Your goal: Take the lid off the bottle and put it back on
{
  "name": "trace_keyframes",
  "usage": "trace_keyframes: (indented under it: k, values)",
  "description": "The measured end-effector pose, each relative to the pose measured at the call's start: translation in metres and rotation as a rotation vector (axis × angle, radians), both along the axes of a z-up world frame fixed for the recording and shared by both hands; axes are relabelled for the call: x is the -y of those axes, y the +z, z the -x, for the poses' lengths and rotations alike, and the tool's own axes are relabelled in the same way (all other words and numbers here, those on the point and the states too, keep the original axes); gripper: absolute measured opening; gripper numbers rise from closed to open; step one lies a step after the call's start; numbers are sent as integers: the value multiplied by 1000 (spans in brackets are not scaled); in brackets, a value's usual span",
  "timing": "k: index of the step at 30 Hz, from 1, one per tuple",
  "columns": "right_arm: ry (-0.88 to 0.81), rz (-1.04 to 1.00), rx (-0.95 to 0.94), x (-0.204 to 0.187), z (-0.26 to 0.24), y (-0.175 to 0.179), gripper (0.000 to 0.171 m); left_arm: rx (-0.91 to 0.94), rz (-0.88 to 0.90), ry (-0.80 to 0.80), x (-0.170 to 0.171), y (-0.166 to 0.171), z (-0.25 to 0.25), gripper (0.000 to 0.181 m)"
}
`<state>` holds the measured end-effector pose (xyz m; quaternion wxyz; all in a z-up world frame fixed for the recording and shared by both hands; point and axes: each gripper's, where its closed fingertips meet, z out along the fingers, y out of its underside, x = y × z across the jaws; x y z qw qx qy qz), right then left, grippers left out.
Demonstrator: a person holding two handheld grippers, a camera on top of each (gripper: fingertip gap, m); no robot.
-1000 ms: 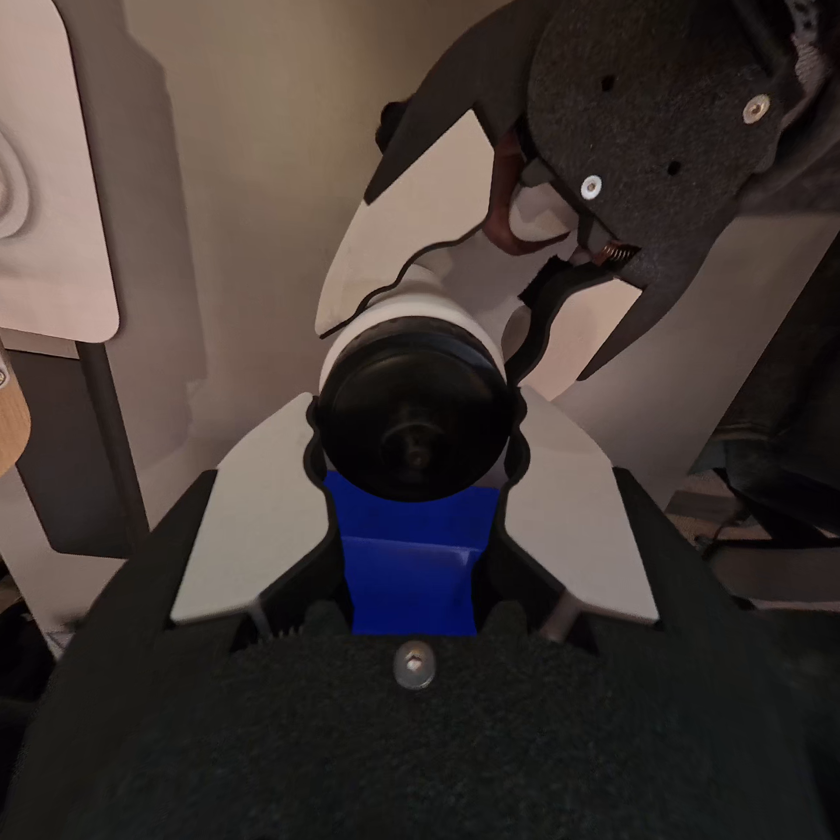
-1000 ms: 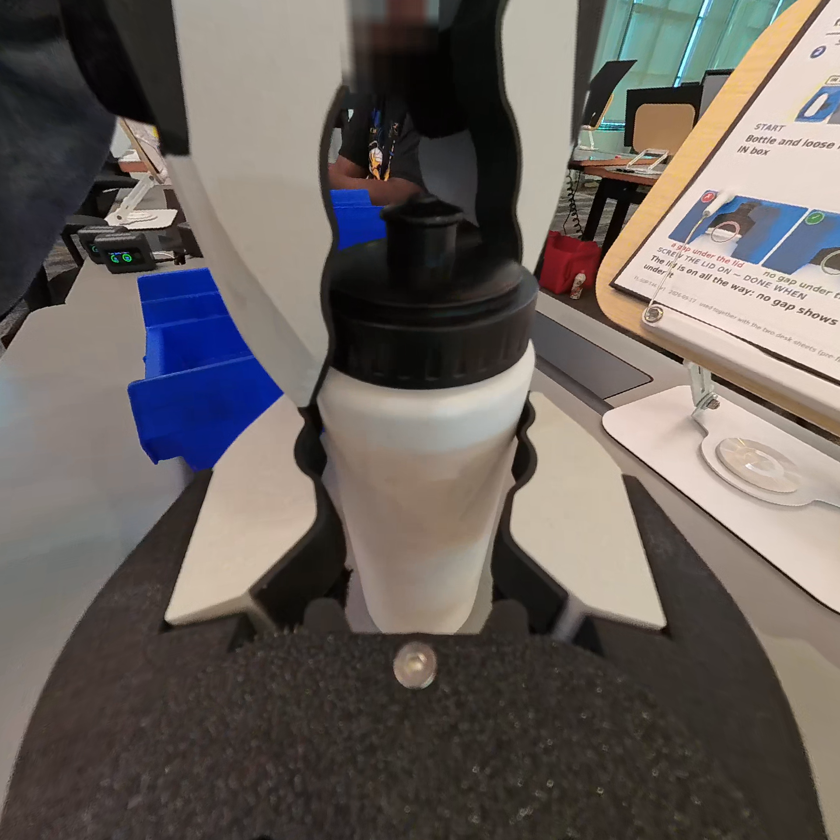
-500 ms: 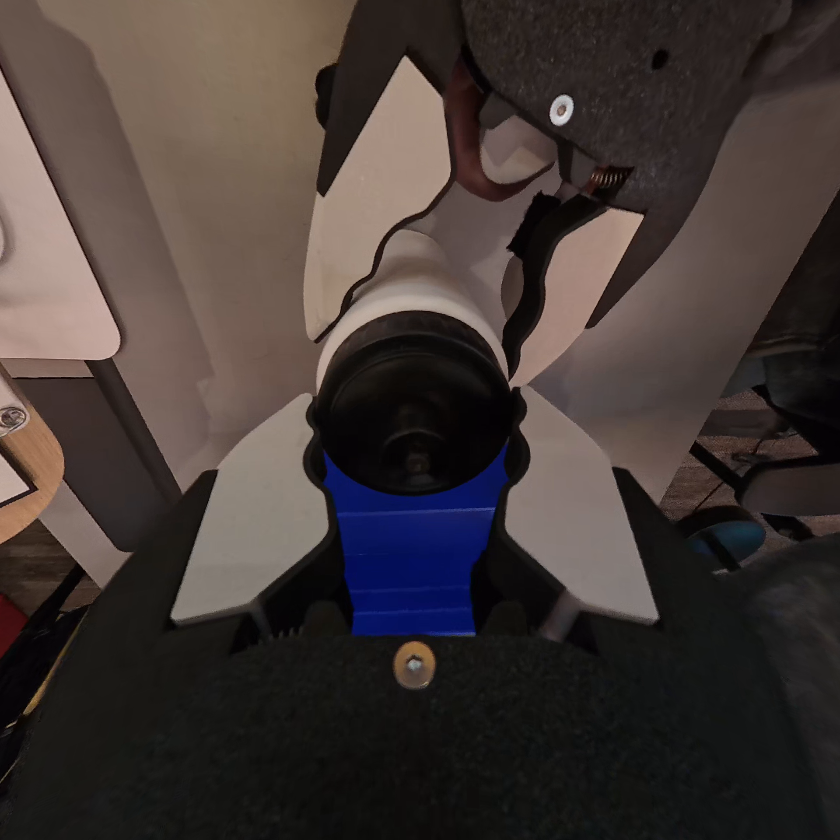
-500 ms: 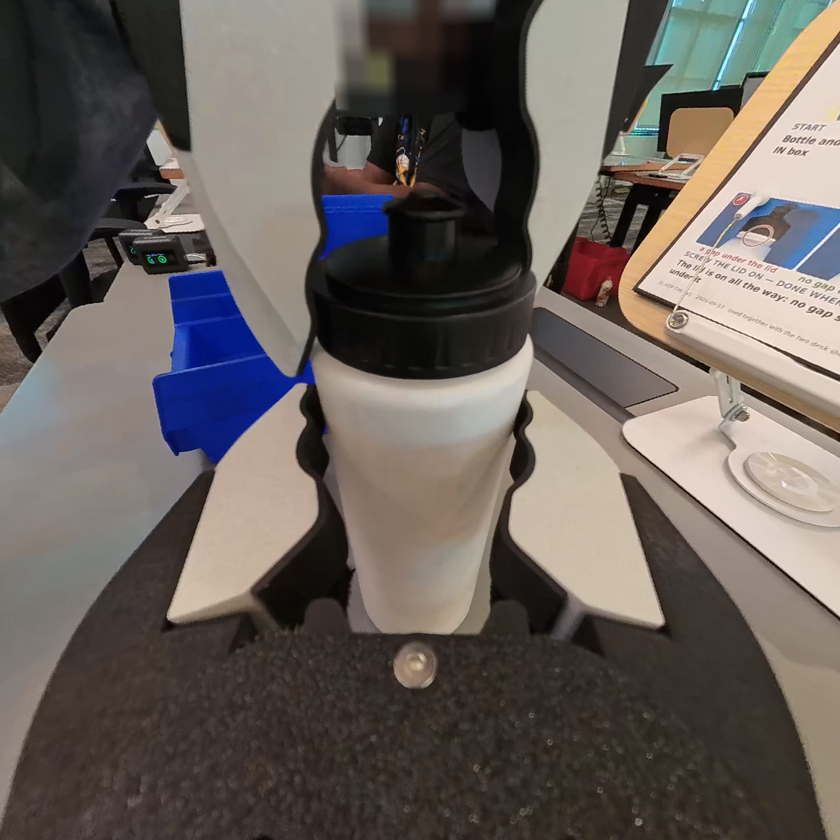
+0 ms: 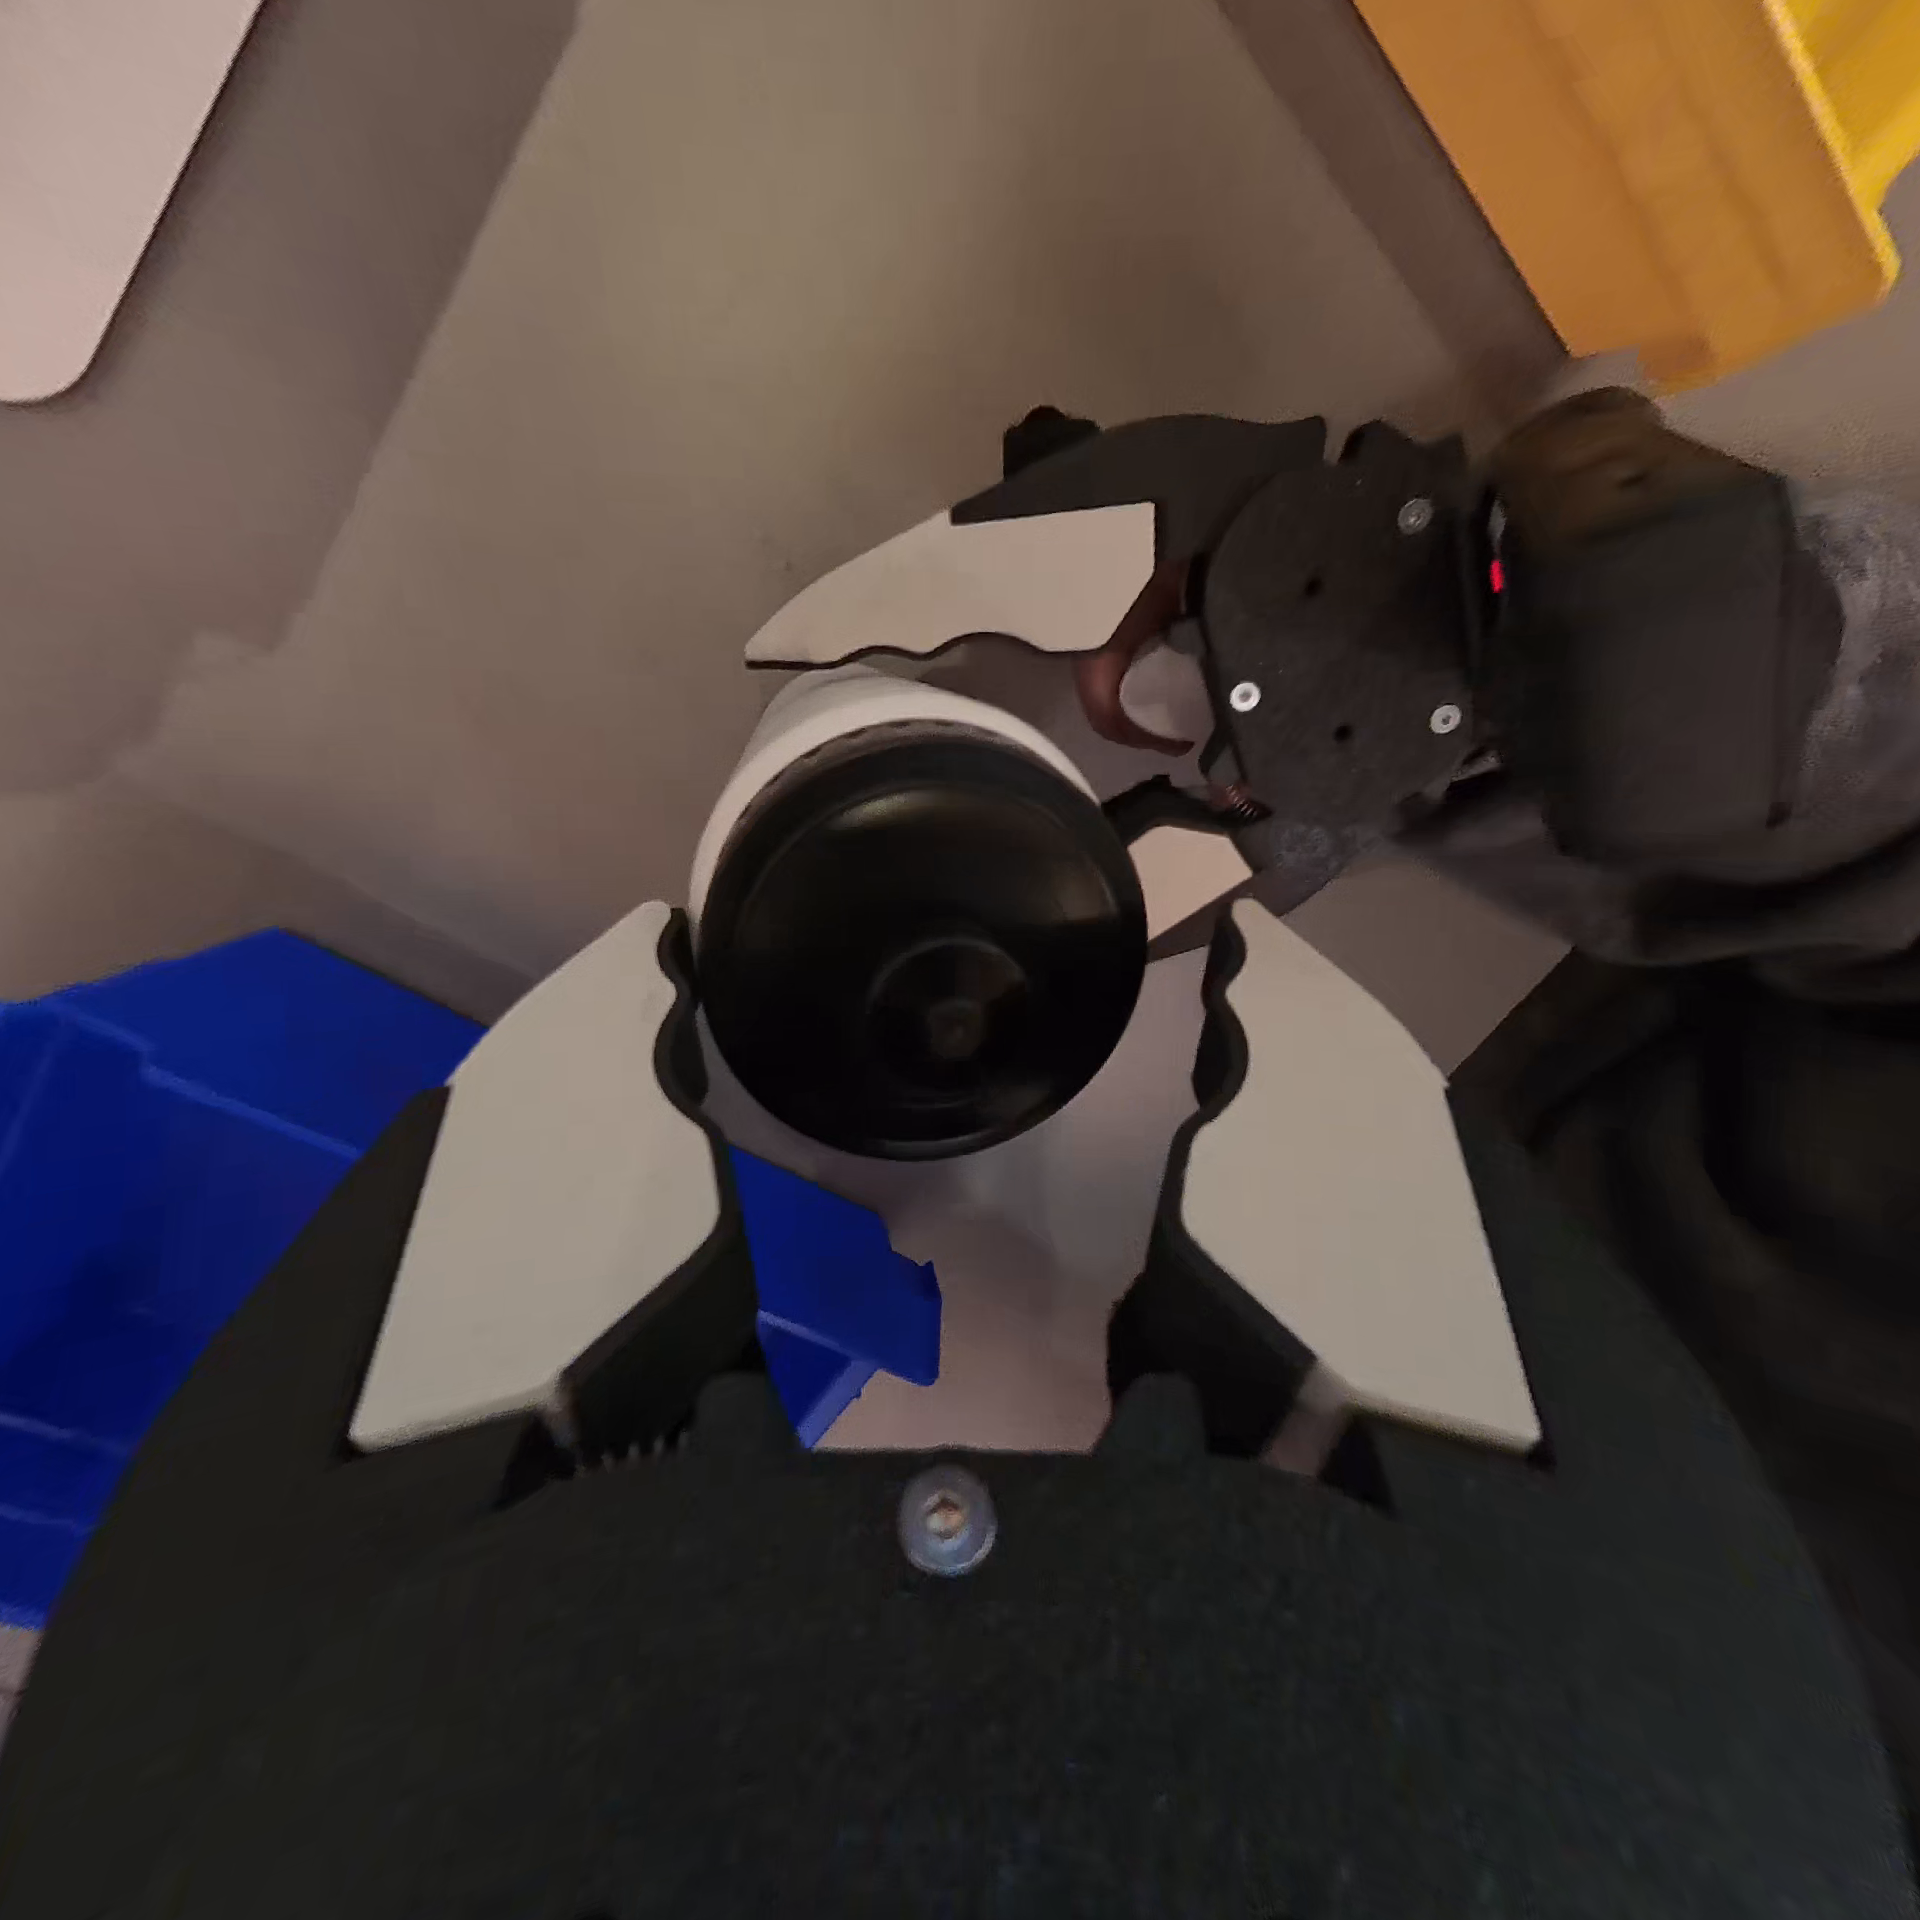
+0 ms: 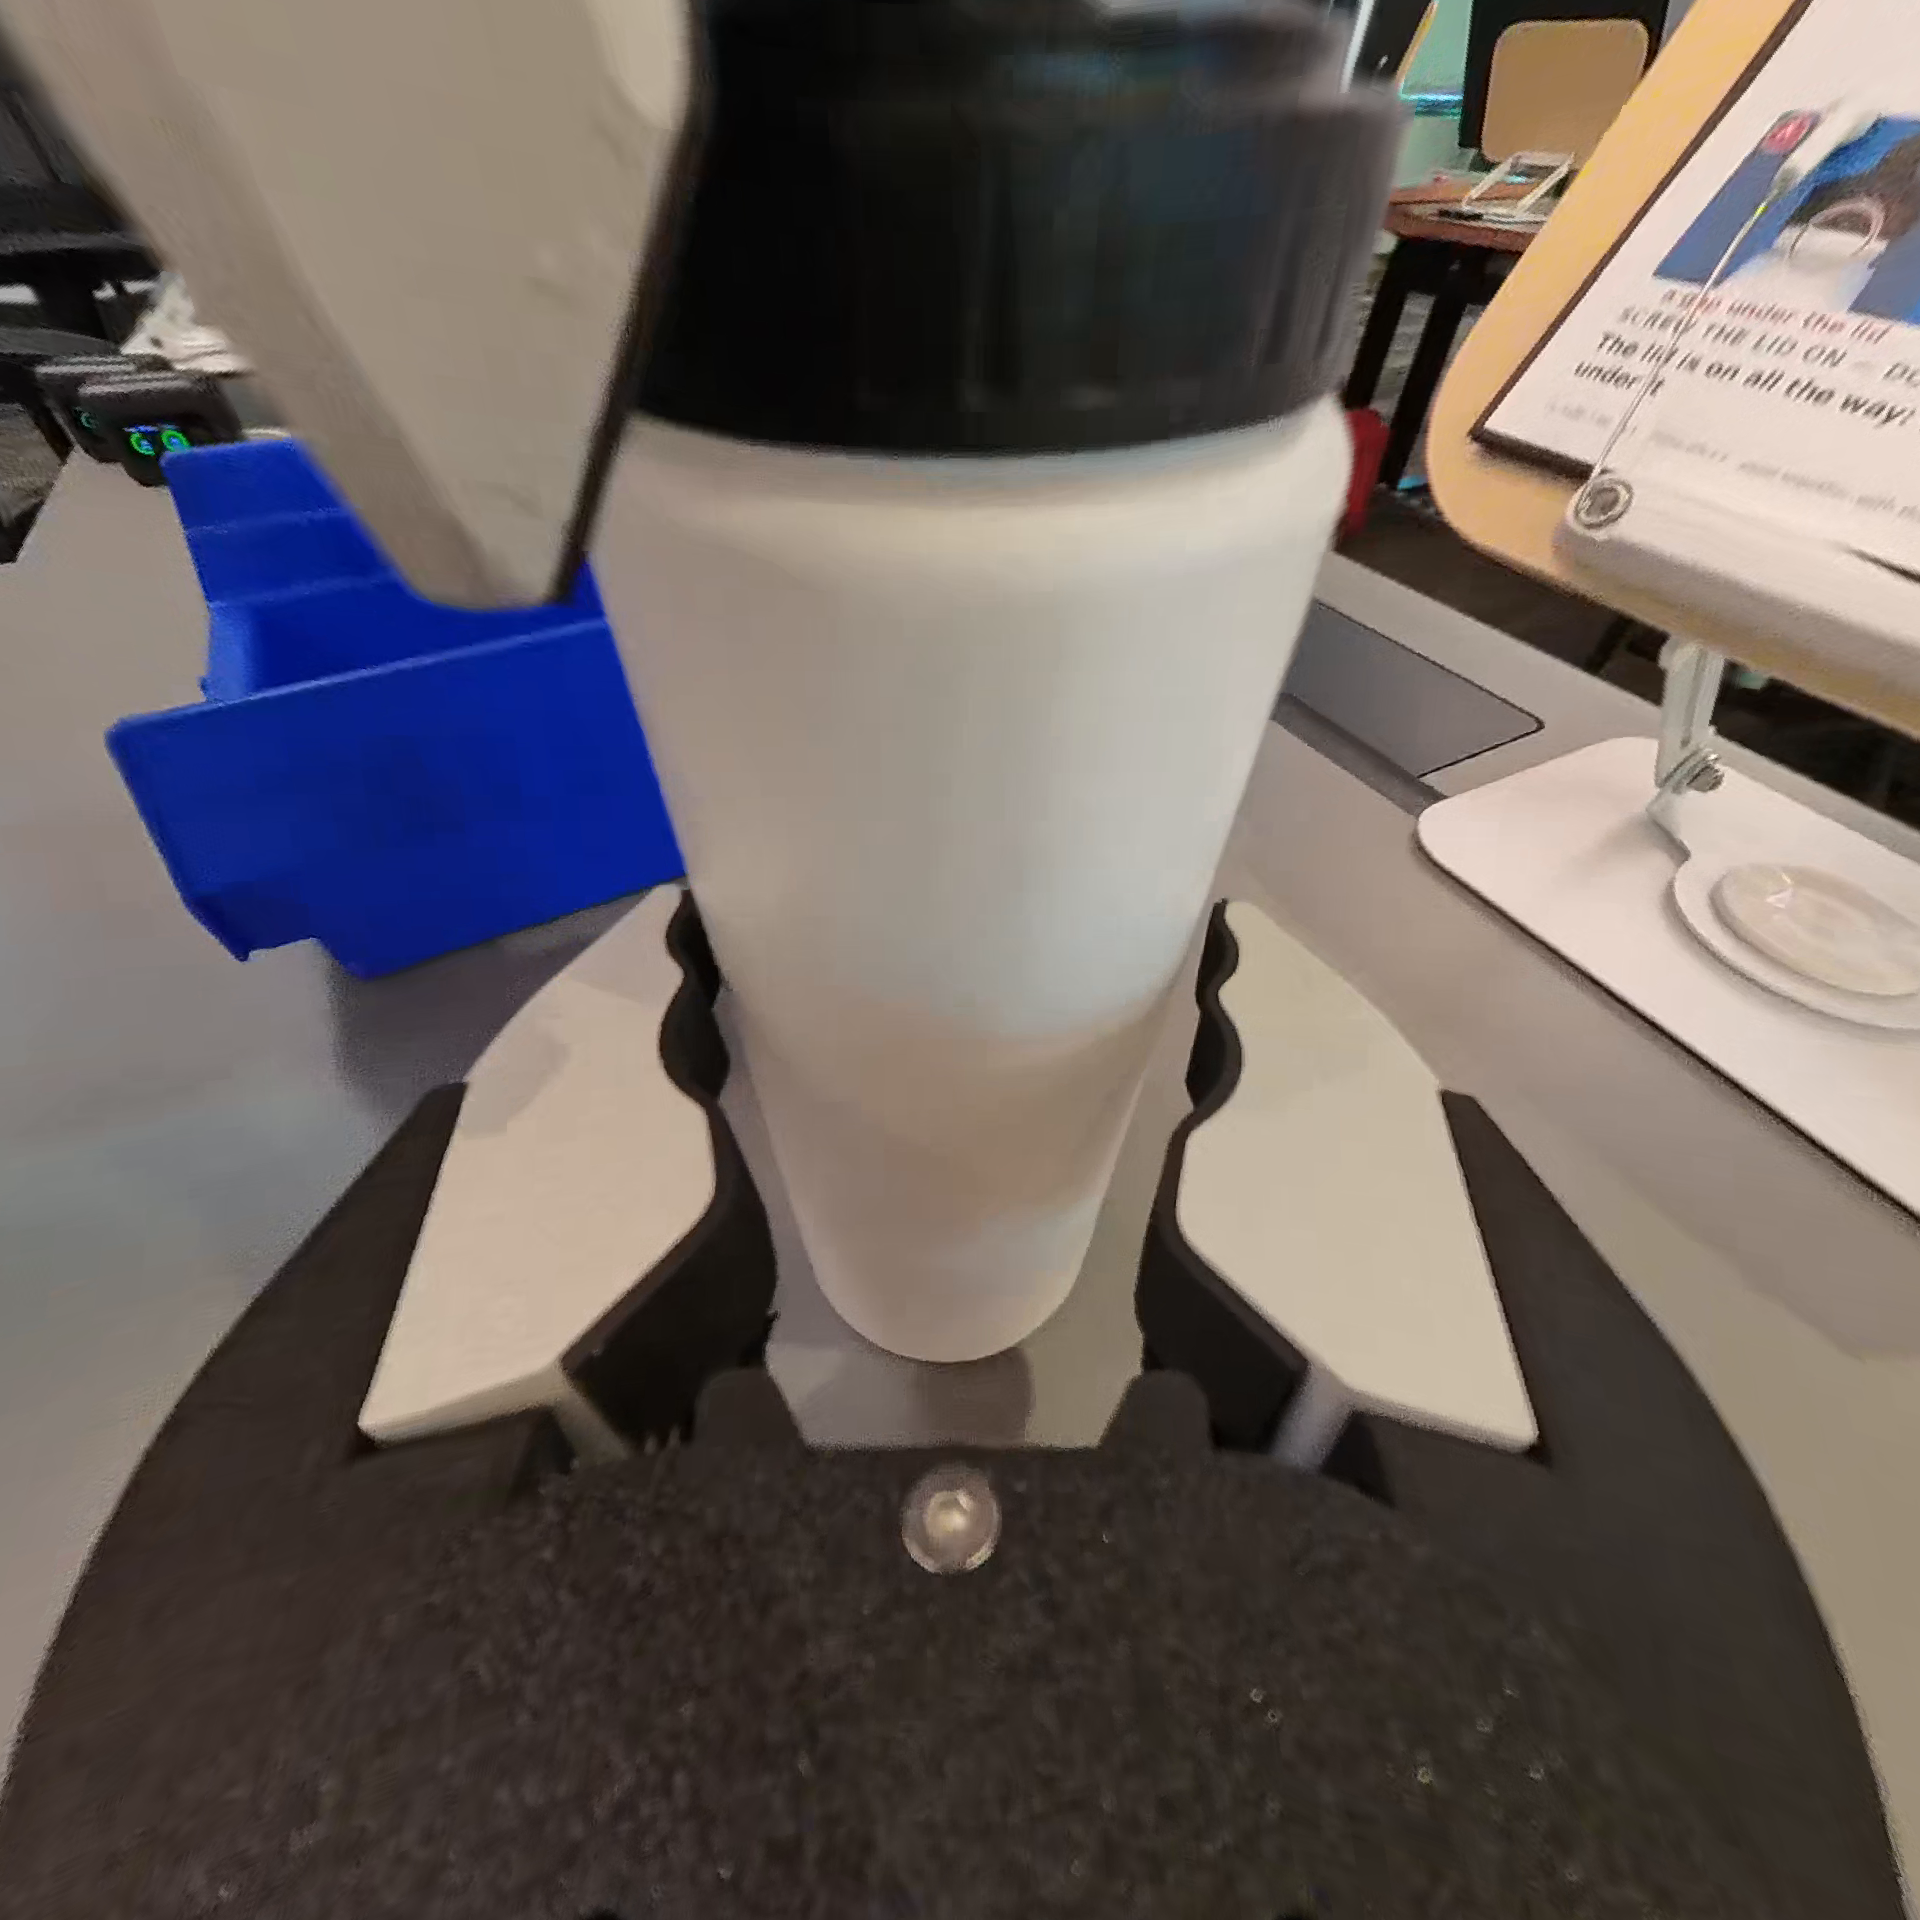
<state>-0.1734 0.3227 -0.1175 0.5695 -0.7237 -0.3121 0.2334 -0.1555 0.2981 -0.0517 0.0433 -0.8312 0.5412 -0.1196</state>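
A white bottle [image 6: 956,779] with a black screw lid [image 6: 997,229] stands upright on the grey table [image 6: 156,1039]. My right gripper [image 6: 945,935] is around its lower body with the jaws slightly apart and a thin gap on the right side. In the left wrist view I look down on the lid [image 5: 920,945]. My left gripper [image 5: 945,925] is open around it: the left finger touches the lid, the right one is clear. The right gripper's fingers [image 5: 987,582] flank the bottle body [image 5: 883,707] below. One left finger [image 6: 364,260] shows beside the lid.
A blue bin [image 6: 395,769] sits on the table left of the bottle and also shows in the left wrist view [image 5: 208,1195]. A yellow bin [image 5: 1662,156] is at the far corner. An instruction board [image 6: 1714,312] on a white stand base [image 6: 1558,894] is on the right.
Both grippers held the bottle before. Now the left jaws have spread off the lid, the right jaws have widened a little, and the bottle's base shows resting on the table.
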Motion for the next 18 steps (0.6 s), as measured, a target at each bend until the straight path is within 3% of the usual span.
trace_keyframes:
  k: [3, 5, 7, 18]
  values:
    - [-15, 19, -24, -3, 7, -7, 87, -33, -46, 44, 0, -3, 4, 95]
    - [-20, 6, -8, -2, 10, -6, 86, -71, -89, 75, -4, -4, 10, 81]
    - [-21, 6, 17, -1, 12, -7, 86, -91, -79, 91, -2, -3, 13, 81]
    - [27, 20, 53, 3, 12, -8, 84, -213, -100, -154, 3, -5, 22, 79]
